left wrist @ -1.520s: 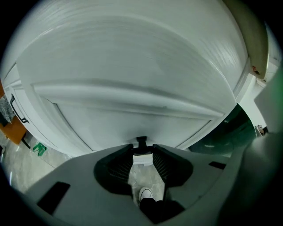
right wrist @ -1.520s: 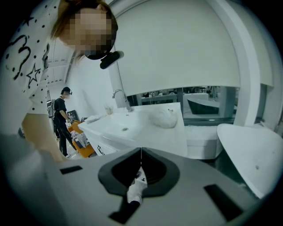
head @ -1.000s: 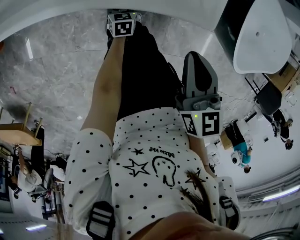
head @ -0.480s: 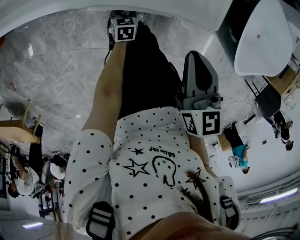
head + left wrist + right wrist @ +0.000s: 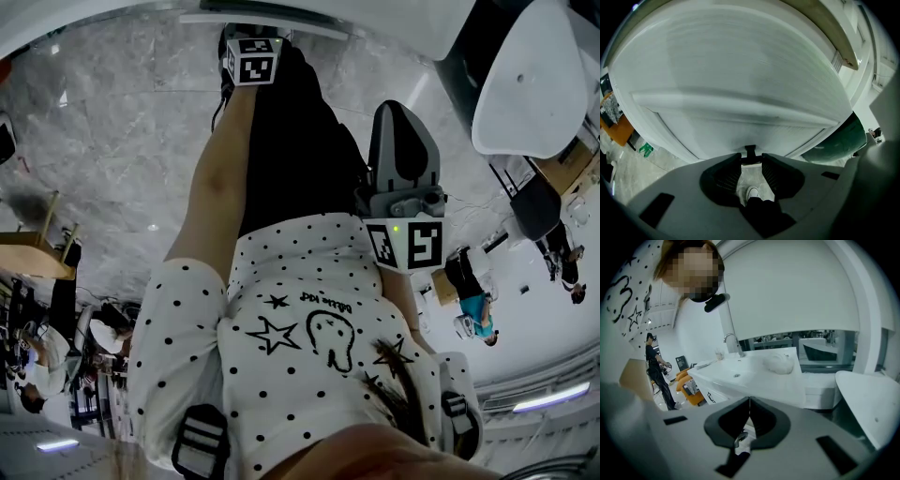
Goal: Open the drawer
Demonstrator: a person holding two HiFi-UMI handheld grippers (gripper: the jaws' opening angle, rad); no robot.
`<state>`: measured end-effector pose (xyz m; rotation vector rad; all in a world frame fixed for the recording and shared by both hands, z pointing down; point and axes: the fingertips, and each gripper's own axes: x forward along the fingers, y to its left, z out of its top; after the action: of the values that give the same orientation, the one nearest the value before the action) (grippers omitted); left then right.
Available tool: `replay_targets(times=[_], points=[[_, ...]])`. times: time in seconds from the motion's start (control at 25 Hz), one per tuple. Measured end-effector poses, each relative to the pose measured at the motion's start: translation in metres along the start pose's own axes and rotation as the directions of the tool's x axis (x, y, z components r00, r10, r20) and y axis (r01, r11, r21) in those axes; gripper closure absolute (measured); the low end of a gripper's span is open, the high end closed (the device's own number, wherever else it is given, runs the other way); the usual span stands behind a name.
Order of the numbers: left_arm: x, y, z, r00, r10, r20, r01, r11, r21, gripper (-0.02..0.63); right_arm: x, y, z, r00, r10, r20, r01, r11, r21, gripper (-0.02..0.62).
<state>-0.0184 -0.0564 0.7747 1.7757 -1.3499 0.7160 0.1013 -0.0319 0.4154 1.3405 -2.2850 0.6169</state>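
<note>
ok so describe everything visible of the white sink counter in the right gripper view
The white glossy sink counter is a long slab with a shallow basin and a small drain hole. A curved metal tap stands at its back edge, a white crumpled lump lies on its right part, and a dark handle shows on its front.

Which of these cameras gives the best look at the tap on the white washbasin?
The right gripper view: the tap stands in plain sight by the washbasin. The head view shows the person's shirt and the floor, the left gripper view a close white panel; neither shows the tap.
</note>
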Motion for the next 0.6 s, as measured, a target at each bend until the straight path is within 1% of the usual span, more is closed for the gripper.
replay_targets(times=[0.32,0.6], points=[[-0.013,0.0,-0.011,1.0,-0.001,-0.001,0.001,1.0,-0.005,0.466,-0.003,0.012,-0.003,1.0,0.02,-0.008,-0.02,1.0,0.004,0.581],[-0.015,0.001,-0.015,1.0,0.0,0.001,0.0,1.0,-0.006,0.466,0.0,0.015,-0.008,0.999,0.035,-0.022,-0.035,0.999,0.012,0.581]])
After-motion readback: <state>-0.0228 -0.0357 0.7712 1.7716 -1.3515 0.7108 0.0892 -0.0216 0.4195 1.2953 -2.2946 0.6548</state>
